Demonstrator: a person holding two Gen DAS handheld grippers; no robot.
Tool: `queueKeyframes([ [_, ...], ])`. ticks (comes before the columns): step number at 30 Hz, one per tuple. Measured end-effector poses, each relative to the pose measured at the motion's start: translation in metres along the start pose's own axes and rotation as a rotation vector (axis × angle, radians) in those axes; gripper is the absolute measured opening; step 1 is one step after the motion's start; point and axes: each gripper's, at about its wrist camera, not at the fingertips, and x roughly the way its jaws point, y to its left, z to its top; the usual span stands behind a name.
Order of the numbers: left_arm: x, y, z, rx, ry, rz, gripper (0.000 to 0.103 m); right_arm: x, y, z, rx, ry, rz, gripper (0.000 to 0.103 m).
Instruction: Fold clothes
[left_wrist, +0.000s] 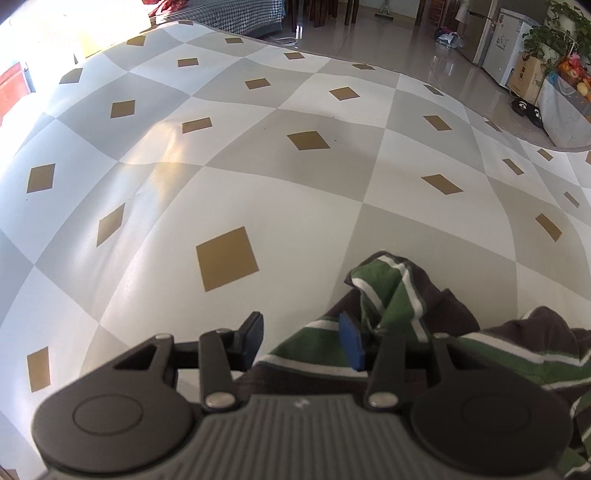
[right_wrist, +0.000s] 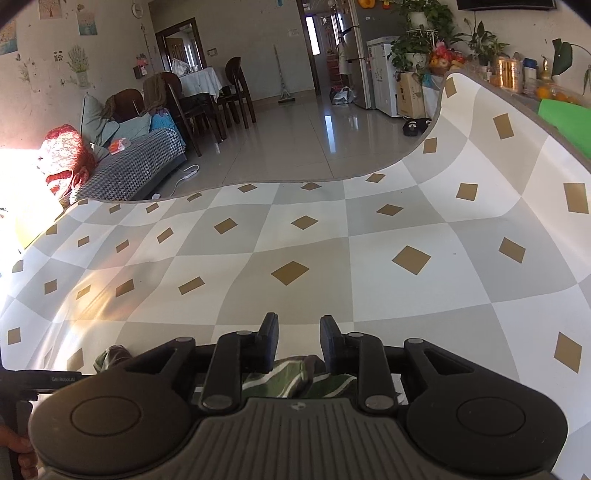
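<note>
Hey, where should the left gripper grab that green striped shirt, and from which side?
Take the raised fold of the green striped shirt, the peak that stands up off the checked mat. It is bunched, not flat, so that ridge gives the jaws something to close across. The left gripper is open with cloth already between its fingers; probably come in from the mat side, low and forward.

Soft knit striped shirt (left_wrist: 399, 295) lies crumpled on a smooth, faintly glossy checked mat (left_wrist: 258, 147). The floor tiles (right_wrist: 295, 140) beyond are polished and reflective.
</note>
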Motion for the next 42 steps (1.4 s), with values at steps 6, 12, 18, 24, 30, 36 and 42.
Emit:
queueKeyframes([
  [6,-0.016,0.005,0.009,-0.036,-0.040,-0.051,0.062,0.005,0.001,-0.006,-0.017,0.087,0.055,0.036],
  [12,-0.039,-0.025,-0.007,0.094,-0.036,-0.183,0.073,0.008,0.003,-0.021,-0.103,0.198,0.070,0.038],
  [18,-0.044,-0.046,-0.024,0.226,-0.027,-0.197,0.075,0.015,0.007,-0.039,-0.138,0.301,0.128,0.038],
  [24,-0.039,-0.045,-0.030,0.279,-0.003,-0.184,0.075,0.020,0.025,-0.048,-0.206,0.325,0.190,0.038],
  [30,-0.036,-0.042,-0.036,0.327,0.014,-0.184,0.075,0.025,0.042,-0.056,-0.278,0.346,0.242,0.038],
  [36,-0.031,-0.038,-0.039,0.349,0.029,-0.174,0.075,0.031,0.055,-0.062,-0.369,0.347,0.241,0.038],
  [42,-0.028,-0.032,-0.037,0.344,0.036,-0.170,0.075,0.038,0.068,-0.068,-0.460,0.348,0.240,0.038],
])
